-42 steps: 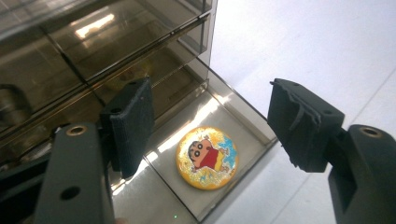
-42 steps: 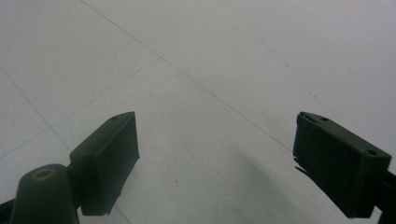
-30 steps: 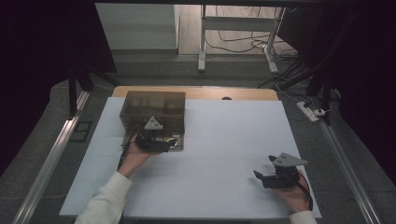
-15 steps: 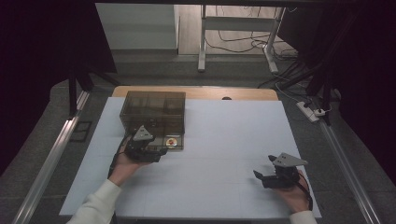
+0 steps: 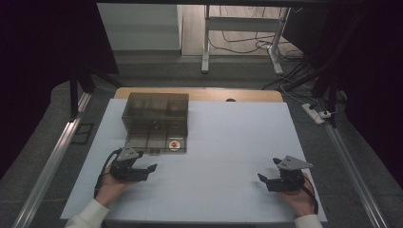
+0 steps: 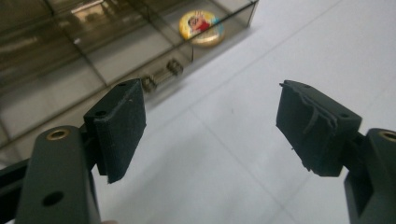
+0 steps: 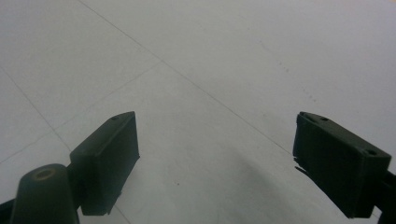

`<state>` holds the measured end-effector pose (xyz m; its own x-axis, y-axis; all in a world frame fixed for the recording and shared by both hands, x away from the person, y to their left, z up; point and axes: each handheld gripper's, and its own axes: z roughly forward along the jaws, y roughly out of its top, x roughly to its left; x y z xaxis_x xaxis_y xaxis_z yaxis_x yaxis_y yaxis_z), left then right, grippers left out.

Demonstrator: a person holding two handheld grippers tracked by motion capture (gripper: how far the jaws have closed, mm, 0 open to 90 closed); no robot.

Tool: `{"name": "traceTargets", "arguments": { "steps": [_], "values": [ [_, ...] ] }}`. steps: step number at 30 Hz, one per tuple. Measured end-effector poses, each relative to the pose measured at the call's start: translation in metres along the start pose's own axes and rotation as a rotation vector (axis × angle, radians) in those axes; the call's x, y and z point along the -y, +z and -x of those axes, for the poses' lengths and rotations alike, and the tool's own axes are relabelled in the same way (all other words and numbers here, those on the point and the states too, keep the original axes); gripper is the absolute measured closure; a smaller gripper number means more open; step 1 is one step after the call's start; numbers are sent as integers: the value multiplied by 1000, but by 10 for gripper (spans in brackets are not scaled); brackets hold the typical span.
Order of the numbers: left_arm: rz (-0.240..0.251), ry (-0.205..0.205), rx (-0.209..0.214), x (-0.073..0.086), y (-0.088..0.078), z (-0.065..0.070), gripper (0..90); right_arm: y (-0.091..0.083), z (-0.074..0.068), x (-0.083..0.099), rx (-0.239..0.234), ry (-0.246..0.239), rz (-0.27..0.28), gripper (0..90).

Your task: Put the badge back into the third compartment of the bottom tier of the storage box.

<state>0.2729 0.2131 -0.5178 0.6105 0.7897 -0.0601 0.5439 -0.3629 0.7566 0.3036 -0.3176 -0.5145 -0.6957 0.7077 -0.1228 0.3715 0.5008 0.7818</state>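
Left gripper (image 5: 151, 168): empty, jaws have just been opening; near side of box, apart from it.
Box (image 5: 157, 121): smoky clear plastic, gridded compartments, small latch on near edge.
Badge (image 5: 175, 144): round, glossy, yellow-red; in box's near-right compartment.
Risk: a near jaw could nudge the light box across the smooth mat (image 5: 228, 142).
Right gripper (image 5: 261, 177): spread wide, empty, near right.
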Motion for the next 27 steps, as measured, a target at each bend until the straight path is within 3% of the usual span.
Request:
{"name": "traceTargets", "arguments": {
  "steps": [10,27],
  "values": [
    [-15,-9,-1,24,-14,6,223,-1,2,0,-8,15,16,142],
    [-12,-18,-16,25,-17,3,211,-2,2,0,-9,21,27,142]
  ]
}}
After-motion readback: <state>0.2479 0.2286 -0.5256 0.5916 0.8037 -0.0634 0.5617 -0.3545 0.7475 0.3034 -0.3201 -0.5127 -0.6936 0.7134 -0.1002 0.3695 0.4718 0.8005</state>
